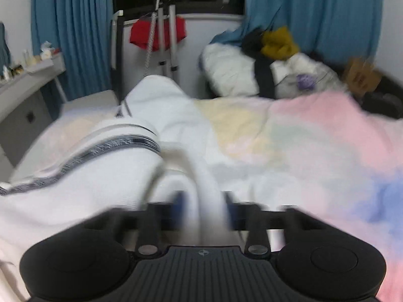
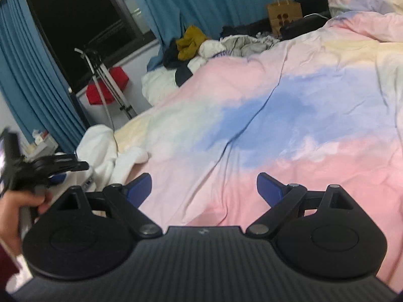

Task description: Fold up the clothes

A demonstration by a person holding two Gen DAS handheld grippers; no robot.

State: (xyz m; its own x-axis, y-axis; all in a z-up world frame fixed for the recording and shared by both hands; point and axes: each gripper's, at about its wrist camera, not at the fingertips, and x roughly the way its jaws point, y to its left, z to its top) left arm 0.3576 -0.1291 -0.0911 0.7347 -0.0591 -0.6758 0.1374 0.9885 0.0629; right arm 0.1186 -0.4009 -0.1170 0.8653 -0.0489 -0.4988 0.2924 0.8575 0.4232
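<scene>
A white garment [image 1: 141, 130] with dark striped trim lies bunched on the pastel duvet [image 1: 314, 146] in the left wrist view, blurred by motion. My left gripper [image 1: 204, 211] is shut on a fold of this white cloth, which runs up between its blue pads. In the right wrist view my right gripper [image 2: 204, 188] hovers open over the pink part of the duvet [image 2: 289, 130], with nothing between its blue fingers [image 2: 269, 186]. The white garment [image 2: 105, 151] shows at the far left there, beside the left gripper [image 2: 60, 168] held by a hand [image 2: 15, 209].
A heap of clothes [image 2: 214, 45] with a mustard piece lies at the bed's far end near blue curtains [image 2: 32, 80]. A stand [image 1: 163, 40] with red fabric is by the window. A white desk [image 1: 27, 85] stands left. A paper bag [image 2: 284, 15] sits at the back.
</scene>
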